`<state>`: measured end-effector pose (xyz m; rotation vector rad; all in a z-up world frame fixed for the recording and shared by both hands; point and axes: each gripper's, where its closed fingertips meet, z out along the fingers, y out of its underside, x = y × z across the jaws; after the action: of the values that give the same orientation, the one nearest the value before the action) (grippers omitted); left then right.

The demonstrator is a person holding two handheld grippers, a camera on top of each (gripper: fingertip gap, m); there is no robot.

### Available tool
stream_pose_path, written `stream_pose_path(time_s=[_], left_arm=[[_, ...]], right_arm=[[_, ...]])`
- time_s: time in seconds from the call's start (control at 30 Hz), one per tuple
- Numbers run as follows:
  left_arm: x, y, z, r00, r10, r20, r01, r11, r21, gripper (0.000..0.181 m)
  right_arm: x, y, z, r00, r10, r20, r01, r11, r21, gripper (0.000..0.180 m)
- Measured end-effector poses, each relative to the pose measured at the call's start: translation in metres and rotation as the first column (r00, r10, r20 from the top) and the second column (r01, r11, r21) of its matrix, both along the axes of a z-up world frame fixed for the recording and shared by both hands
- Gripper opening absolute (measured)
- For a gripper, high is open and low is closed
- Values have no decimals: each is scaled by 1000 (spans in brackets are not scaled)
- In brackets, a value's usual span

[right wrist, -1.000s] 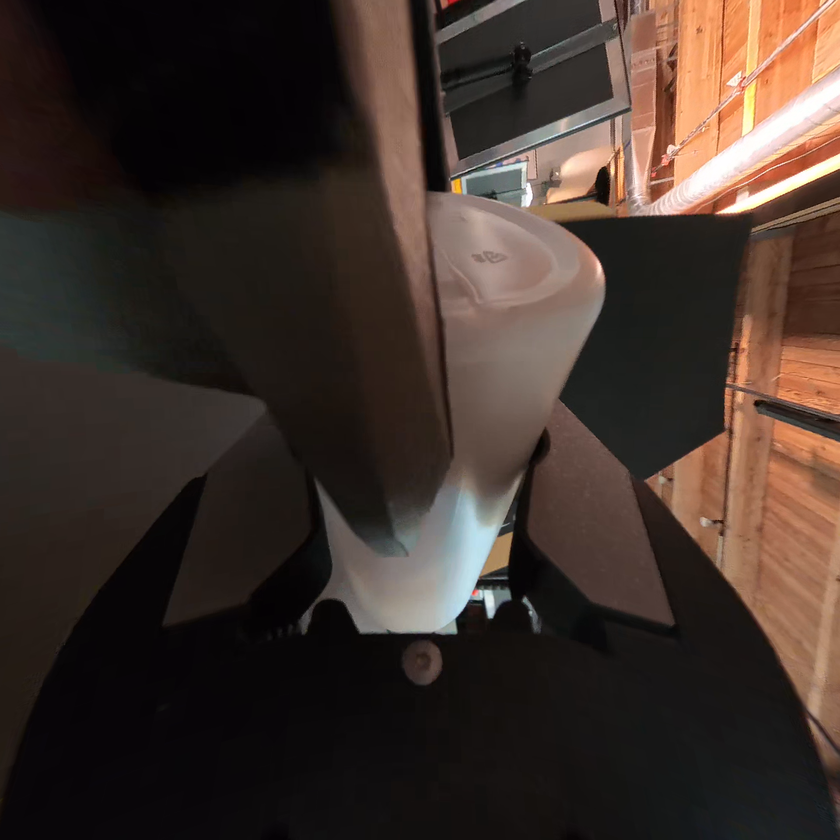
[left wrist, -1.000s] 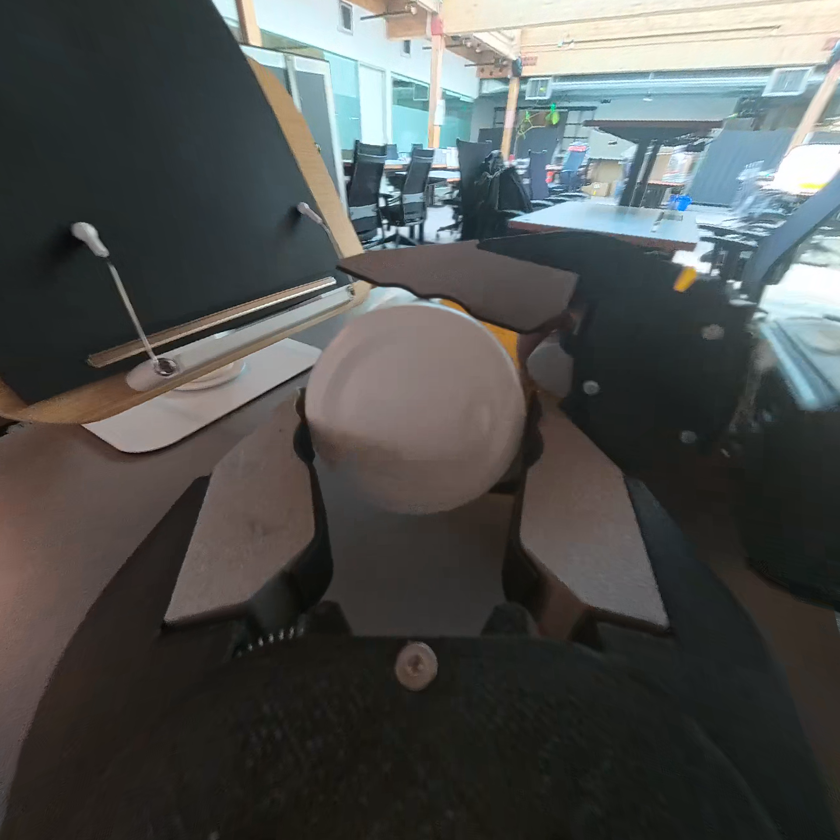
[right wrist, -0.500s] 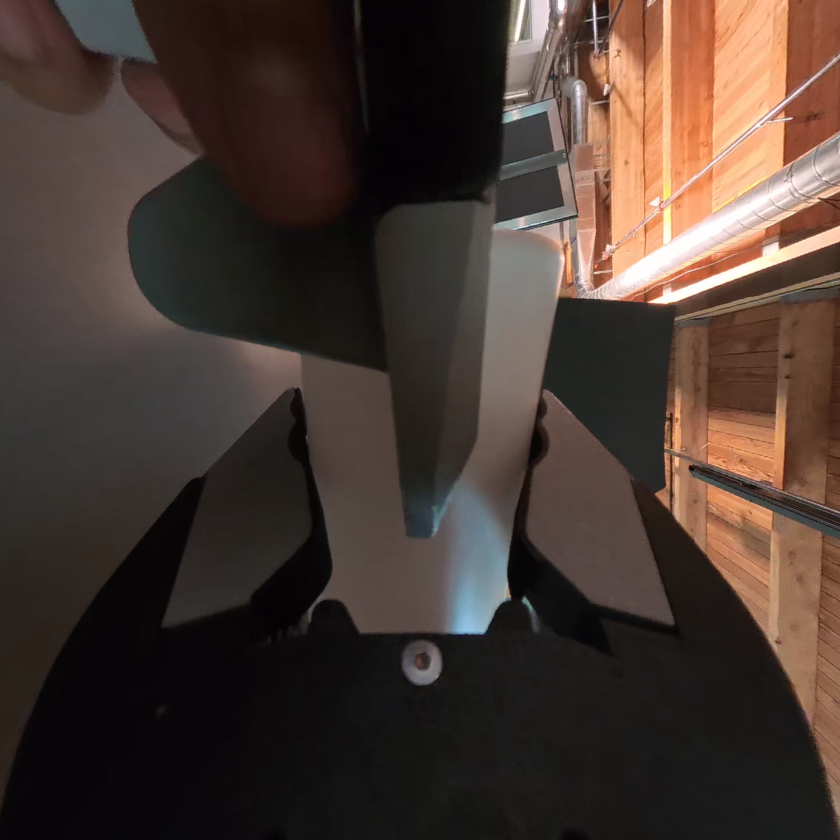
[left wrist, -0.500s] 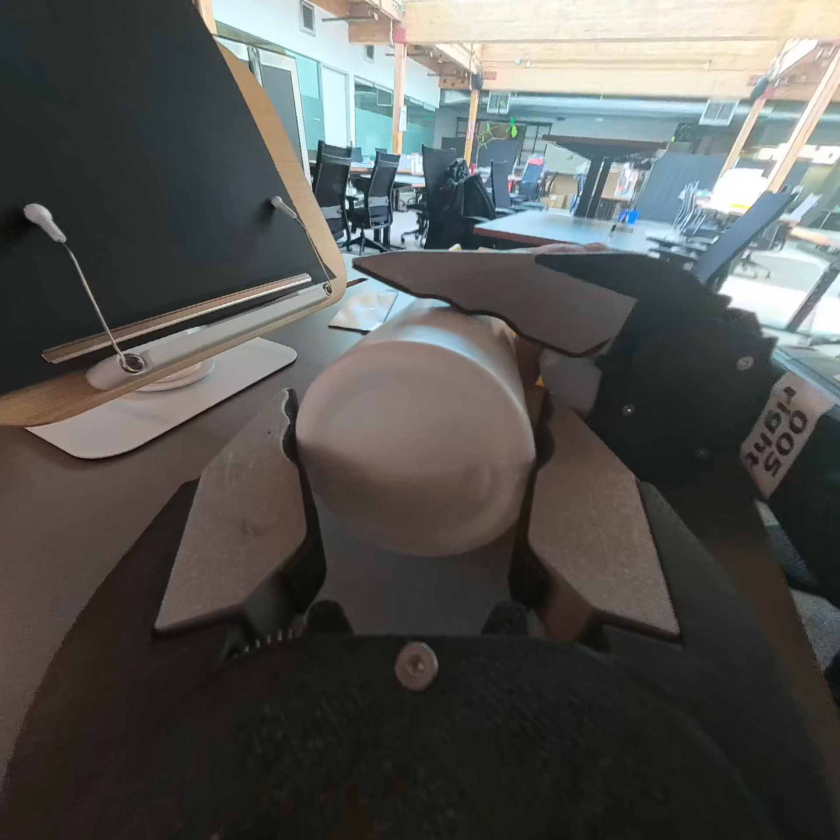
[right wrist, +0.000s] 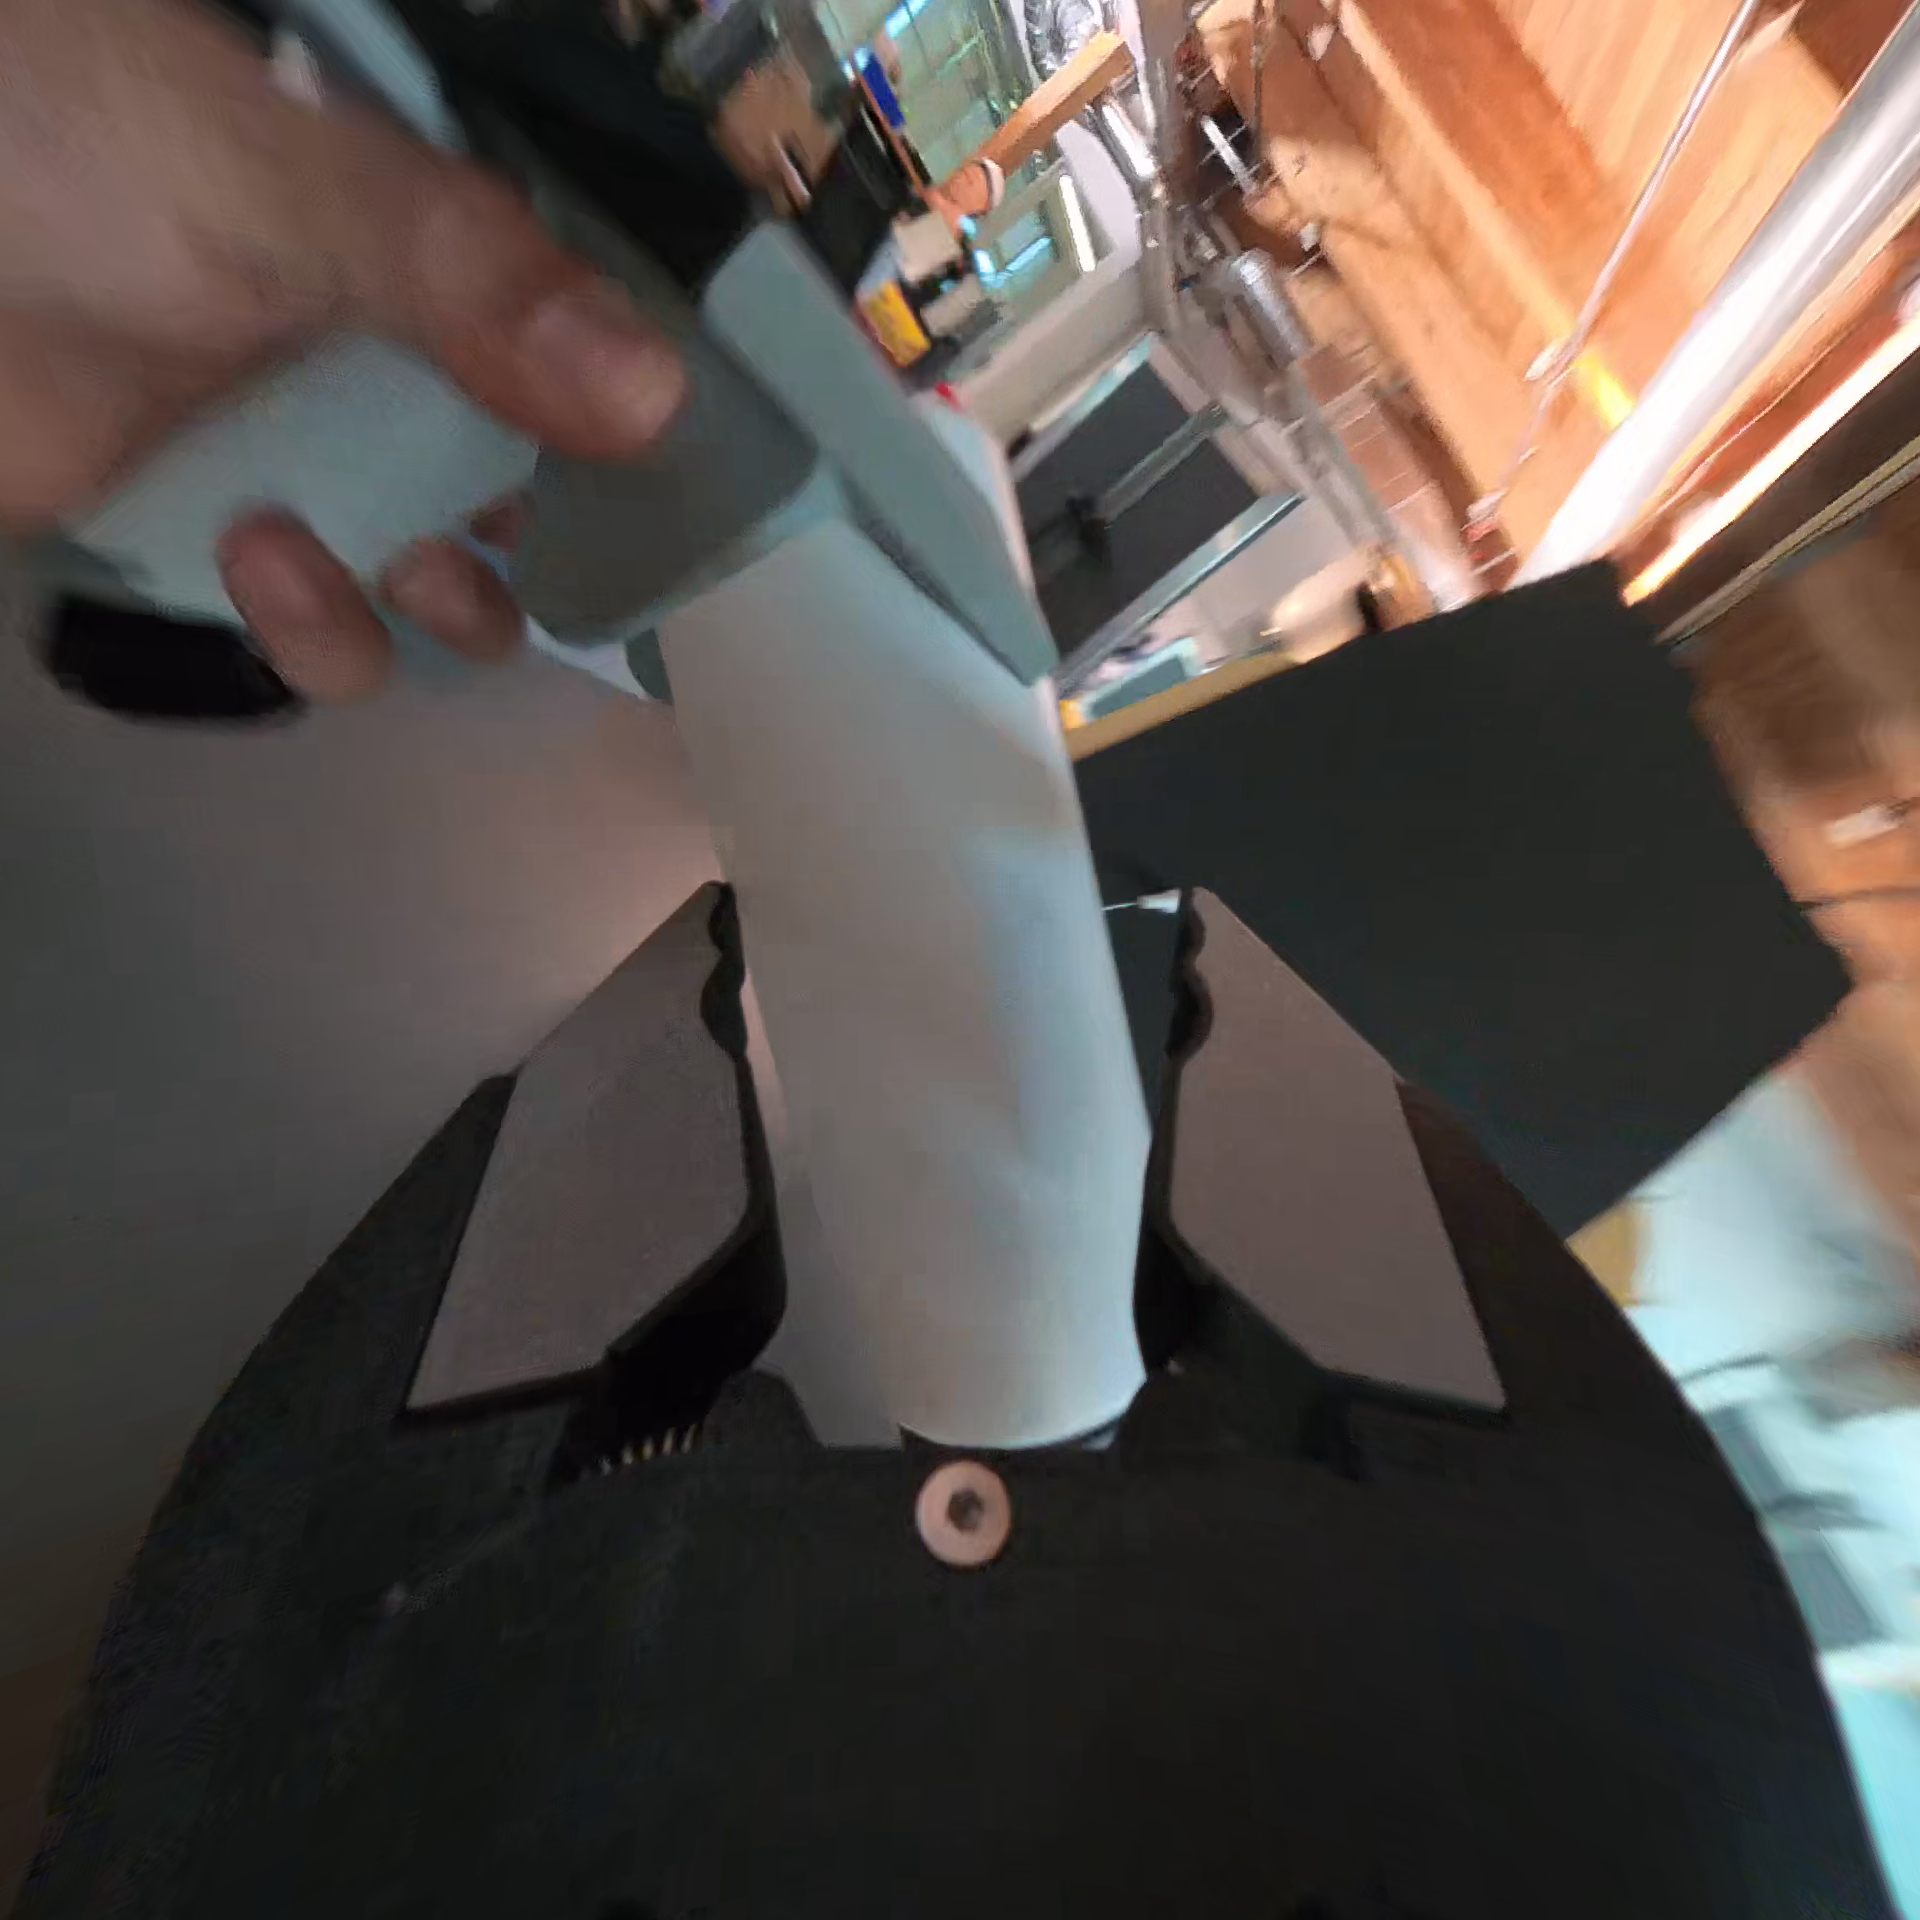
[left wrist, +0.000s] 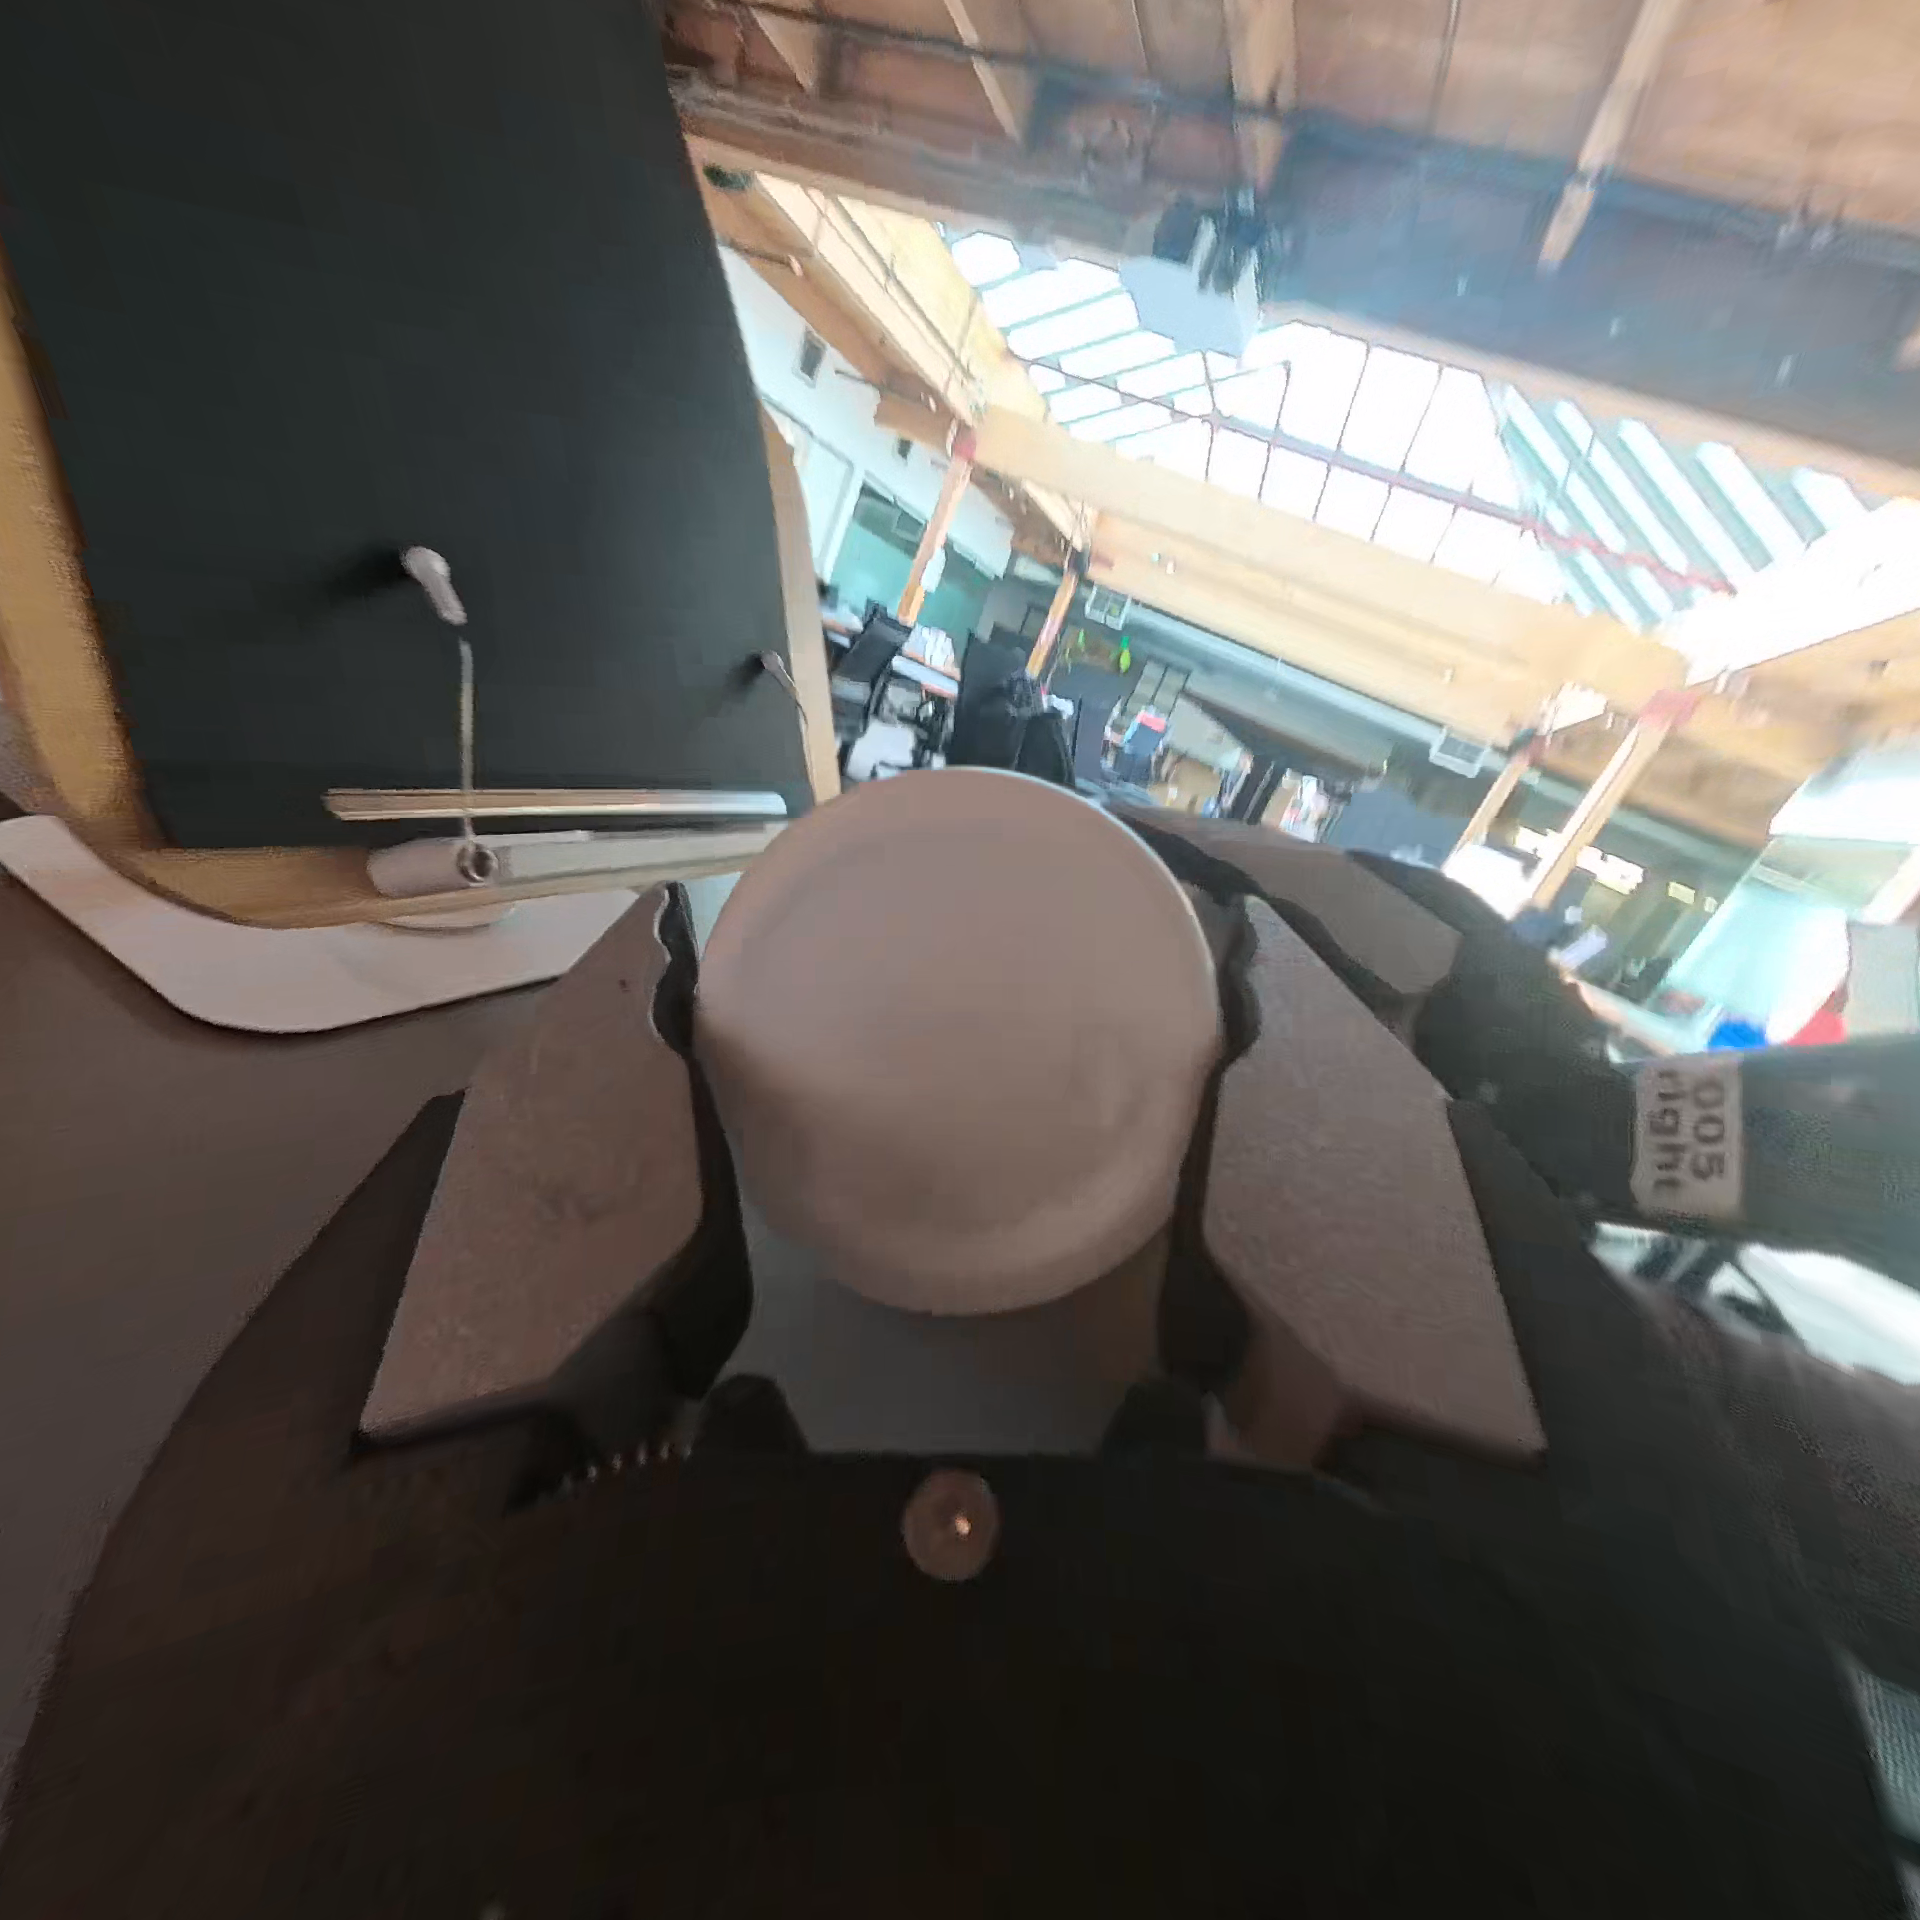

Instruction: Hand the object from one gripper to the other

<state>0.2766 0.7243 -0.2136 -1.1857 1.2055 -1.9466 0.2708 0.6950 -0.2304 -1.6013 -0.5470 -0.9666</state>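
Note:
A white cylindrical bottle (left wrist: 956, 1039) is held in the air by both grippers at once. In the left wrist view I see it end-on, with my left gripper (left wrist: 951, 914) shut on its sides. My right gripper's fingers (left wrist: 1351, 925) reach in on the bottle from behind at the right. In the right wrist view the bottle (right wrist: 935, 1039) runs lengthwise and slightly tilted between the fingers of my right gripper (right wrist: 954, 899), which is shut on it. A grey finger of the left gripper (right wrist: 883, 436) presses its far end. A hand (right wrist: 260, 260) holds that gripper.
A black board on a wooden stand (left wrist: 364, 364) with a white base (left wrist: 260, 966) stands close on the left on the dark table (left wrist: 156, 1195). The same black panel (right wrist: 1455, 831) lies to the right in the right wrist view. Office desks and chairs are far behind.
Both grippers have swung with the bottle between them. The left view now tilts up toward the ceiling. In the right view the bottle leans left and the left gripper sits farther out along it.

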Motion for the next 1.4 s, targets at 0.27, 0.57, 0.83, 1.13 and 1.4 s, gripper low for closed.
stream_pose_path(time_s=[0.27, 0.57, 0.83, 1.13, 1.4], left_arm=[[1, 1, 4, 997, 69, 37, -72, 994, 82, 97], [-3, -5, 11, 997, 49, 66, -56, 992, 116, 97], [-16, -35, 19, 983, -158, 90, 149, 984, 100, 97], [-23, -32, 21, 983, -157, 95, 143, 979, 144, 93], [-17, -27, 0, 996, -84, 42, 70, 960, 270, 55]], right_arm=[[-11, -9, 7, 575, 276, -770, -288, 949, 125, 71], [-28, -33, -12, 273, 174, -946, -513, 858, 10, 90], [-9, -27, -82, 673, 1, -740, -400, 842, -363, 114], [6, -10, -75, 882, -157, -445, -69, 890, -451, 99], [79, -111, 33, 744, -374, -554, 220, 920, -325, 100]])
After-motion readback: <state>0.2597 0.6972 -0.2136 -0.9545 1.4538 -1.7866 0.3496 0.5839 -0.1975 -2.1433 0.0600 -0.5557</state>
